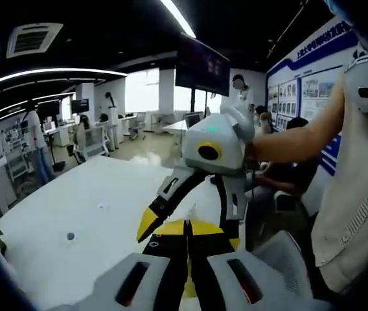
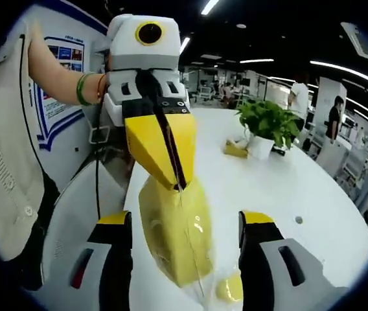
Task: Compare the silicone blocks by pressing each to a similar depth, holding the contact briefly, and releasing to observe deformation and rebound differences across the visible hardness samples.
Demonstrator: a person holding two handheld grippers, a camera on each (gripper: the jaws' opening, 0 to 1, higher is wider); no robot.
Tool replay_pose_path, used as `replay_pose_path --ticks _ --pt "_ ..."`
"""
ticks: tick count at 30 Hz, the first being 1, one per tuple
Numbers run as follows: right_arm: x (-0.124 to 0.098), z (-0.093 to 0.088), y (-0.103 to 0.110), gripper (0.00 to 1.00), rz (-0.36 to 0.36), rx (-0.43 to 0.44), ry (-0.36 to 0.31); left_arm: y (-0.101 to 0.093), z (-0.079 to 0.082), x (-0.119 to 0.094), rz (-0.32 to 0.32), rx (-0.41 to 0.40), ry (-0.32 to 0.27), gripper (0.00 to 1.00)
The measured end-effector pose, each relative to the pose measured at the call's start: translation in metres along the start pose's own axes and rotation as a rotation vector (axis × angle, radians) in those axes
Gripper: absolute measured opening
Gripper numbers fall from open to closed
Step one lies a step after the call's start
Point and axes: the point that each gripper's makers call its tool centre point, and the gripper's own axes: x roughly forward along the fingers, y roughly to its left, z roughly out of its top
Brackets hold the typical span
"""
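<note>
A glossy, translucent yellow silicone block lies on the white table near its edge. My left gripper comes down from above with its yellow jaws shut, and its tip meets the block's far end. In the left gripper view the left gripper shows the same shut jaws. My right gripper is wide open, one jaw on each side of the block without touching it. Its spread fingers straddle the left jaws. A smaller yellow lump lies beside the block.
A potted plant and a small yellow item stand farther along the table. A person's forearm and torso are close at the table edge, beside a chair. Other people stand among desks in the background.
</note>
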Motion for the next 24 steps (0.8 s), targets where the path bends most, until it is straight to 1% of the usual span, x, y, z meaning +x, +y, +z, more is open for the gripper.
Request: replay_pose_path --ticks 5,7,8,10,11,14,19,22,24 --pt "0.005 -0.001 0.005 0.52 0.031 -0.018 0.017 -0.003 0.002 0.000 -0.014 0.011 -0.002 0.00" --pt "0.006 -0.001 0.007 0.48 0.040 -0.018 0.015 -0.008 0.005 -0.002 -0.042 0.020 -0.023 0.00" --pt "0.006 -0.001 0.007 0.46 0.045 -0.017 0.016 -0.013 0.007 -0.003 -0.067 0.010 -0.036 0.00" --pt "0.007 -0.002 0.010 0.41 0.055 -0.026 0.025 -0.016 0.010 -0.004 -0.082 0.019 -0.049 0.00" --pt "0.006 -0.001 0.012 0.40 0.057 -0.043 0.023 -0.017 0.010 -0.004 -0.083 0.022 -0.049 0.00" --pt "0.006 0.001 0.013 0.38 0.056 -0.051 0.022 -0.018 0.010 -0.005 -0.083 0.031 -0.047 0.00" --pt "0.004 0.004 0.015 0.36 0.044 -0.089 0.021 -0.023 0.012 -0.006 -0.081 0.048 -0.043 0.00" --pt "0.003 0.006 0.014 0.32 0.024 -0.123 0.015 -0.026 0.013 -0.007 -0.082 0.060 -0.040 0.00" --pt "0.002 0.008 0.014 0.29 0.021 -0.130 0.016 -0.028 0.013 -0.008 -0.083 0.063 -0.040 0.00"
